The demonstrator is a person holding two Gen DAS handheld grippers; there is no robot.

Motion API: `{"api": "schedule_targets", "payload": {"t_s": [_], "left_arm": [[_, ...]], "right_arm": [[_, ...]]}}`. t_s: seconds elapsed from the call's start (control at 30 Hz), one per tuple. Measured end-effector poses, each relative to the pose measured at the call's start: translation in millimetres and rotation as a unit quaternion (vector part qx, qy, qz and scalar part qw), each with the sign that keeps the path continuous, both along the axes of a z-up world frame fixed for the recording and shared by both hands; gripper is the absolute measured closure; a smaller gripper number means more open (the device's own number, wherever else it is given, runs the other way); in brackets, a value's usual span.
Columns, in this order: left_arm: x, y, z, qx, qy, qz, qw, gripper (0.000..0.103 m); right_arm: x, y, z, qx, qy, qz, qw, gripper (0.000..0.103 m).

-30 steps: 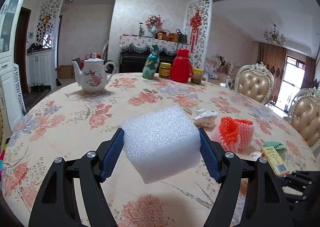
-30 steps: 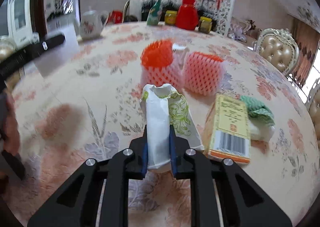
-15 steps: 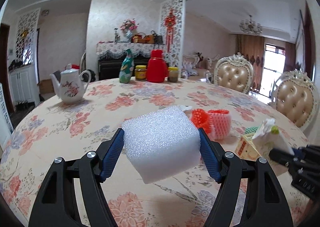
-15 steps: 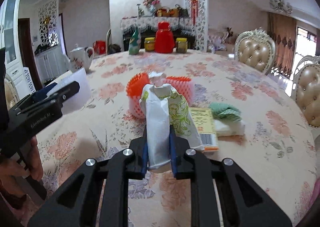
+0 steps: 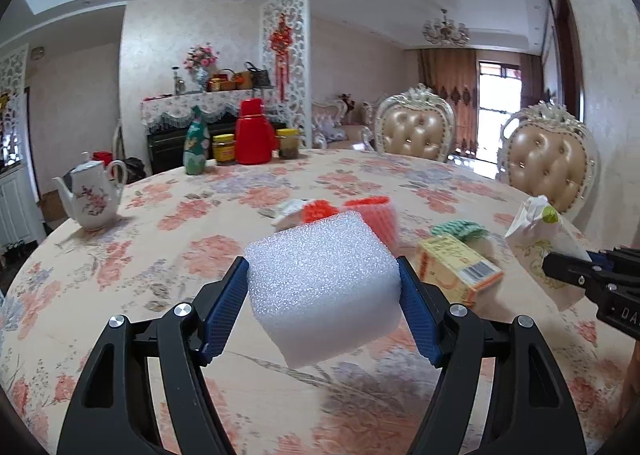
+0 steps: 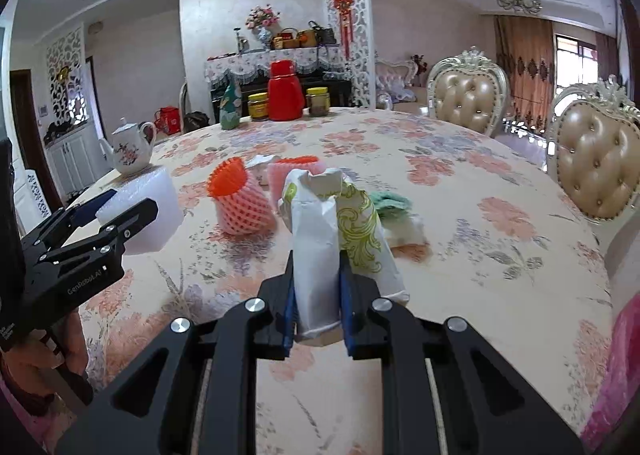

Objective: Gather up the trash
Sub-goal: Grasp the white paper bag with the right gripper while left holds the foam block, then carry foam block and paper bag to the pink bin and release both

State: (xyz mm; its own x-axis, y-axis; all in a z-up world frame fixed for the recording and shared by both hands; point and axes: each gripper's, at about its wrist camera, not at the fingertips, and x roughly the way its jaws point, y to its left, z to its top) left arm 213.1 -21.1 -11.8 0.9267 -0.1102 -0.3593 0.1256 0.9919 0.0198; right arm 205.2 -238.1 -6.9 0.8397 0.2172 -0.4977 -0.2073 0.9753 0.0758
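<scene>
Counter (image 5: 168, 255): floral cloth, trash scattered.
Left hand-held gripper (image 5: 323, 287): clamps foam block (image 5: 320, 279).
Right hand-held gripper (image 6: 318, 295): pinches paper bag (image 6: 316, 239).

White foam block (image 5: 322, 287) rough, matt; paper bag (image 6: 320, 251) creased; tablecloth (image 5: 200, 215) smooth fabric

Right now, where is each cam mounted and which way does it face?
Left wrist: on the left gripper, looking along its fingers across the floral table toward the chairs; its jaws clamp a white foam block; the right gripper pokes in at the right edge.
Right wrist: on the right gripper, facing the same way; its jaws pinch a white paper bag; the left gripper and a hand show at left.
Shared: teapot, red thermos, foam fruit nets.
</scene>
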Motion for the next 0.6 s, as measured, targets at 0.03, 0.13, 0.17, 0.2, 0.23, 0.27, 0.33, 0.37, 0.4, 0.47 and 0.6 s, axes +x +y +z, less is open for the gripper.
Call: {"api": "schedule_targets", "payload": {"t_s": [0.03, 0.13, 0.17, 0.2, 0.23, 0.27, 0.33, 0.37, 0.4, 0.47, 0.6], "left_arm": [[-1, -3, 0, 0.001, 0.0, -0.005, 1.0, 0.034], [-8, -19, 4, 0.005, 0.002, -0.033, 0.9994, 0.034], [-11, -27, 6, 0.009, 0.001, -0.046, 0.9989, 0.034], [-14, -34, 7, 0.013, -0.001, -0.057, 0.9983, 0.034], [-17, -41, 8, 0.018, -0.002, -0.066, 0.9976, 0.034], [-20, -49, 9, 0.022, -0.005, -0.077, 0.9968, 0.034], [-24, -62, 11, 0.025, -0.007, -0.096, 0.995, 0.034], [-25, -67, 11, 0.024, -0.005, -0.105, 0.9941, 0.034], [-25, -72, 12, 0.024, -0.003, -0.113, 0.9933, 0.034], [-25, -85, 13, 0.025, 0.002, -0.129, 0.9913, 0.034], [-28, -111, 14, 0.029, 0.003, -0.162, 0.9864, 0.034]], "right_arm": [[-3, -6, 1, 0.001, -0.001, -0.006, 1.0, 0.085], [-11, -20, 2, 0.007, -0.003, -0.02, 1.0, 0.085], [-13, -25, 3, 0.008, -0.004, -0.024, 1.0, 0.085], [-16, -30, 3, 0.009, -0.005, -0.029, 1.0, 0.085], [-19, -35, 3, 0.011, -0.005, -0.034, 0.999, 0.085], [-22, -41, 3, 0.011, -0.006, -0.038, 0.999, 0.085], [-29, -51, 4, 0.01, -0.011, -0.048, 0.999, 0.085], [-32, -54, 5, 0.01, -0.012, -0.051, 0.999, 0.085], [-35, -60, 5, 0.01, -0.014, -0.057, 0.998, 0.085], [-41, -68, 5, 0.008, -0.018, -0.066, 0.998, 0.085], [-55, -93, 4, 0.011, -0.021, -0.089, 0.996, 0.085]]}}
